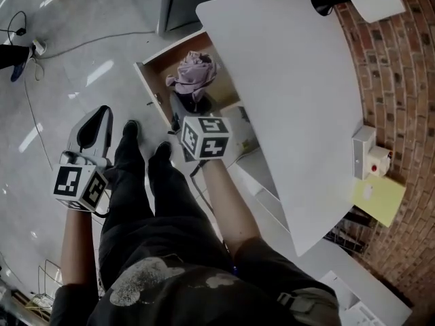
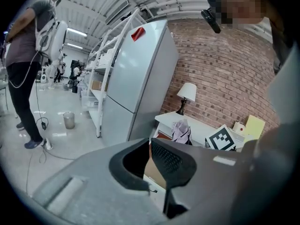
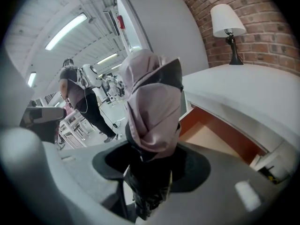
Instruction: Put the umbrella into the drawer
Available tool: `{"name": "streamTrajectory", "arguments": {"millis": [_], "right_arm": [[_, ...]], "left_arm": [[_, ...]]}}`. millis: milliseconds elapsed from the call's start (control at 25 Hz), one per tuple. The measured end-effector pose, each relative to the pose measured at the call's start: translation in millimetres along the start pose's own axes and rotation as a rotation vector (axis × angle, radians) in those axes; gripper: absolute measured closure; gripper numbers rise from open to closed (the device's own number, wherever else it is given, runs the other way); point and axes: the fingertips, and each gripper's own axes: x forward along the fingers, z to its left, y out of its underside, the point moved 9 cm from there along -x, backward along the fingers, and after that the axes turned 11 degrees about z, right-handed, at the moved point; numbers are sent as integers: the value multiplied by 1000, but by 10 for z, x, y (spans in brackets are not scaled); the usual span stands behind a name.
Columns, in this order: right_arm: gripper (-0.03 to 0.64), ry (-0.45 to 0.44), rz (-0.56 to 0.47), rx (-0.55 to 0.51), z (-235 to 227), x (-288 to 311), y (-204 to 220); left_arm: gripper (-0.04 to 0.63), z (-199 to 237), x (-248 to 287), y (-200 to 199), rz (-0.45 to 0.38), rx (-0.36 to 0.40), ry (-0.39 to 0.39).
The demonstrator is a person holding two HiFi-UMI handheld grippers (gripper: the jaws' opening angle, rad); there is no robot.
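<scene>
A folded umbrella (image 1: 194, 73), with pale mauve fabric over a black body, hangs above the open wooden drawer (image 1: 158, 65) under the white table. My right gripper (image 1: 187, 113) is shut on the umbrella's black lower part. In the right gripper view the umbrella (image 3: 152, 107) stands up between the jaws of my right gripper (image 3: 150, 168), with the drawer (image 3: 220, 135) behind it. My left gripper (image 1: 102, 117) hangs at the left over the floor, its tips together and nothing in them. In the left gripper view my left gripper (image 2: 149, 146) points at the drawer, and the umbrella (image 2: 181, 131) shows beyond.
The white table top (image 1: 285, 80) overhangs the drawer and carries a black lamp (image 1: 326, 4) by the brick wall. More white drawer fronts (image 1: 262, 182) sit below. My own legs stand between the grippers. A cable (image 1: 75, 46) crosses the floor. A person (image 2: 28, 55) and a refrigerator (image 2: 136, 78) stand further off.
</scene>
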Motion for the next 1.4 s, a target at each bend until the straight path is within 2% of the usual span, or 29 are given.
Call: {"name": "streamTrajectory", "arguments": {"millis": [160,280,400,680,840,1120,1400], "right_arm": [[382,57,22,-22,-88,288,56],[382,90,44,-9,-170,518,74],[382,124,70,15,-251,732,78],[382,208,144,86,-466,1082,178],[382,242,203,95,-614,1278,243],[382,301,256,172,-868,1571,323],[380,322,305,164,-993,1732,328]], "left_arm": [[571,190,254,134,26,6,20],[571,309,445,215,92,-30,35],[571,381,610,273,135,-34,73],[572,573,981,289,218,74,123],[571,745,1173,269,168,117,145],[572,869,1361,253,196,91,167],[572,895,1465,210,201,113,195]]}}
